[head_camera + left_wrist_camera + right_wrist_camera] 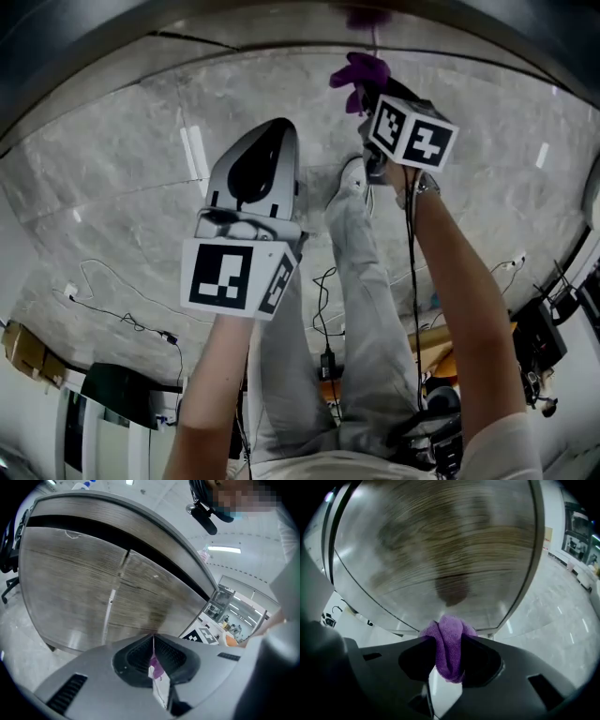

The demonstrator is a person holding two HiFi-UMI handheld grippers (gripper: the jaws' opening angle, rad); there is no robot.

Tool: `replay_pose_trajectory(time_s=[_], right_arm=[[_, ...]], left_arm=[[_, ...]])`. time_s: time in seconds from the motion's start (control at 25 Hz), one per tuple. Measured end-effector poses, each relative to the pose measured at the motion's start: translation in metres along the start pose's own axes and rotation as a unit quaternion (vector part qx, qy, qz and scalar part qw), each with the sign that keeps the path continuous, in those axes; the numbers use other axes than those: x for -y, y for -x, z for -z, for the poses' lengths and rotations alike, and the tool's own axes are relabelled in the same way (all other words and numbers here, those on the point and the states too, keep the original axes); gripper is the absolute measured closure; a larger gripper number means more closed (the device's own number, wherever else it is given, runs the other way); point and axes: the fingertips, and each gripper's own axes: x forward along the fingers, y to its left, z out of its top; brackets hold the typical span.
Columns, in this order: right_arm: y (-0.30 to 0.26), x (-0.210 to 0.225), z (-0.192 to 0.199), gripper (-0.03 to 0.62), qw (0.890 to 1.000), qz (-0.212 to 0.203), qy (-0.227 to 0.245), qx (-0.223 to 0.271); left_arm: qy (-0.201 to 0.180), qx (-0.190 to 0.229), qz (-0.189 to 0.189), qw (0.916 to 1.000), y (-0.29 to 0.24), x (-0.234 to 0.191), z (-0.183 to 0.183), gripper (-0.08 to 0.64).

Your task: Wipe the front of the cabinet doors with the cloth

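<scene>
The cabinet doors (84,578) are grey-brown wood grain, with a vertical seam between two of them. In the right gripper view one door (440,550) fills the frame, blurred, and carries a dark shadow just ahead of the cloth. My right gripper (449,634) is shut on the purple cloth (449,646), a bunch of which sticks out past the tips near the door's lower edge. Whether the cloth touches the door is unclear. From the head camera, the right gripper (367,94) holds the cloth (359,73) forward. My left gripper (272,131) hangs lower, jaws shut (153,638), away from the cloth.
A pale strip handle (110,606) runs down beside the door seam. The person's legs in light trousers (356,309) stand on the marble floor (131,187). Cables (122,319) and dark equipment (539,337) lie behind. A thin purple-and-white sliver shows in the left jaws' seam.
</scene>
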Motion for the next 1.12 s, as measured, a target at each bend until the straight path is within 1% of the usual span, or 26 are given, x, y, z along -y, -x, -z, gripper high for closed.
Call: replay_pose_trajectory(time_s=[0.16,0.32,0.44,0.56,0.68,0.8,0.96,1.12], right_arm=[[-0.03,-0.081,0.023,0.459,0.999,-0.027,0.018,-0.019],[-0.057,-0.149,0.027,0.459,0.996,-0.055,0.059,-0.031],[-0.07,-0.186,0.022,0.457,0.992,-0.075,0.093,-0.031],[-0.085,-0.204,0.02,0.459,0.99,-0.073,0.115,-0.036],[-0.097,-0.209,0.015,0.458,0.99,-0.072,0.115,-0.04],[-0.102,-0.201,0.007,0.458,0.991,-0.073,0.103,-0.039],[-0.101,-0.164,-0.003,0.457,0.996,-0.061,0.061,-0.034],[-0.091,-0.111,-0.002,0.457,0.997,-0.049,0.049,-0.043]], left_arm=[[0.006,0.01,-0.03,0.9995,0.028,-0.063,-0.006,0.543],[0.012,0.022,-0.049,0.9985,0.051,-0.11,-0.012,0.543],[0.028,0.034,-0.074,0.9963,0.073,-0.135,-0.011,0.543],[0.047,0.041,-0.092,0.9938,0.091,-0.152,-0.002,0.543],[0.063,0.048,-0.109,0.9909,0.102,-0.159,0.008,0.543],[0.071,0.053,-0.129,0.9877,0.105,-0.155,0.013,0.543],[0.074,0.055,-0.14,0.9858,0.1,-0.138,0.021,0.543],[0.073,0.054,-0.138,0.9863,0.08,-0.109,0.026,0.543]])
